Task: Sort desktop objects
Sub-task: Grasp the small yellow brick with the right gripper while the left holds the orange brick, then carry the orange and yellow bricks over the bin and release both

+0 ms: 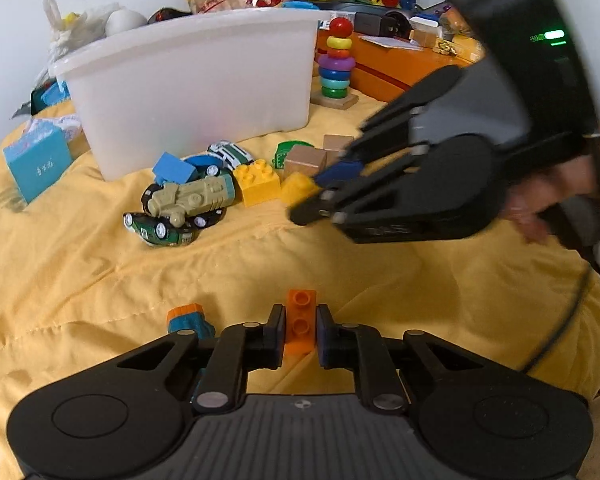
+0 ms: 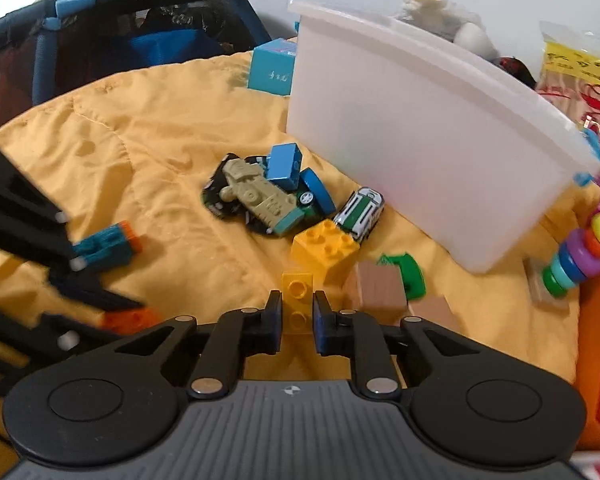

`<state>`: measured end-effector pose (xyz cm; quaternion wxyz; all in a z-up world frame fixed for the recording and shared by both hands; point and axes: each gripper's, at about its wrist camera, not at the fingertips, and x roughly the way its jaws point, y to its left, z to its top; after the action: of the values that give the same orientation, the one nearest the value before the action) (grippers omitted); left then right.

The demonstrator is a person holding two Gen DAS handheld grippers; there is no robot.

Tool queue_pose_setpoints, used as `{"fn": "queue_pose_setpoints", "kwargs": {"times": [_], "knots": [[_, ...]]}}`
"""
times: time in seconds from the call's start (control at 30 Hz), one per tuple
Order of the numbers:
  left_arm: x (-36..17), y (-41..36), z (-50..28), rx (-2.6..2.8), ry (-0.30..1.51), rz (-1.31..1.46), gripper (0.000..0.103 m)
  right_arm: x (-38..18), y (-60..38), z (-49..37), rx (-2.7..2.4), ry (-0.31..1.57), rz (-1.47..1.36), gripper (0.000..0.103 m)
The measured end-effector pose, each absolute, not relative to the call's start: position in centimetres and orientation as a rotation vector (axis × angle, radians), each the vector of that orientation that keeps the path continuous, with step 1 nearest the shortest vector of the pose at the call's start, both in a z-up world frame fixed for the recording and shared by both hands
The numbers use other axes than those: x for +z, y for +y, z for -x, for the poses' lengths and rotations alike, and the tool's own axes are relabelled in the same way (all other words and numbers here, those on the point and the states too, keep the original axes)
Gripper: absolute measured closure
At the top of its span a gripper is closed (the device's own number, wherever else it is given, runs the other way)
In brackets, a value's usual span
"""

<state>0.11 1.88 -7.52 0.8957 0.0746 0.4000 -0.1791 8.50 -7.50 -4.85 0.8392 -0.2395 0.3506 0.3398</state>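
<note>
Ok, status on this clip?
Left hand-held gripper shut on orange brick. Right hand-held gripper around yellow brick. White bin ahead, path open.

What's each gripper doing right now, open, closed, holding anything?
Left gripper: closed on the orange brick.
Right gripper: fingers either side of the small yellow brick, small gaps showing; grip cannot be told.
</note>
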Motion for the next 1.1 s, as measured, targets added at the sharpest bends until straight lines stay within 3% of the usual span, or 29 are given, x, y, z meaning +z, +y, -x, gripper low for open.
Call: {"fn": "queue_pose_setpoints", "kwargs": {"times": [0.2, 0.37, 0.93, 1.1], "knots": [[-7.5, 1.6, 0.3, -0.368, 0.829, -0.193, 0.085, -2.8, -10.3, -5.2, 0.66, 0.863, 0.406, 0.086], [-7.5, 1.4, 0.3, -0.354, 0.835, -0.199, 0.085, -5.0, -11.2, -5.7, 0.586, 1.008, 0.312, 0.085], [-7.7, 1.9, 0.4, -0.303, 0.846, -0.134, 0.081, -6.3, -13.5, -3.5, 0.62, 0.809, 0.17, 0.073], [-7.5, 1.8, 0.5, -0.314, 0.846, -0.122, 0.085, -6.1, -13.2, -3.2, 0.605, 0.807, 0.215, 0.085]]}}
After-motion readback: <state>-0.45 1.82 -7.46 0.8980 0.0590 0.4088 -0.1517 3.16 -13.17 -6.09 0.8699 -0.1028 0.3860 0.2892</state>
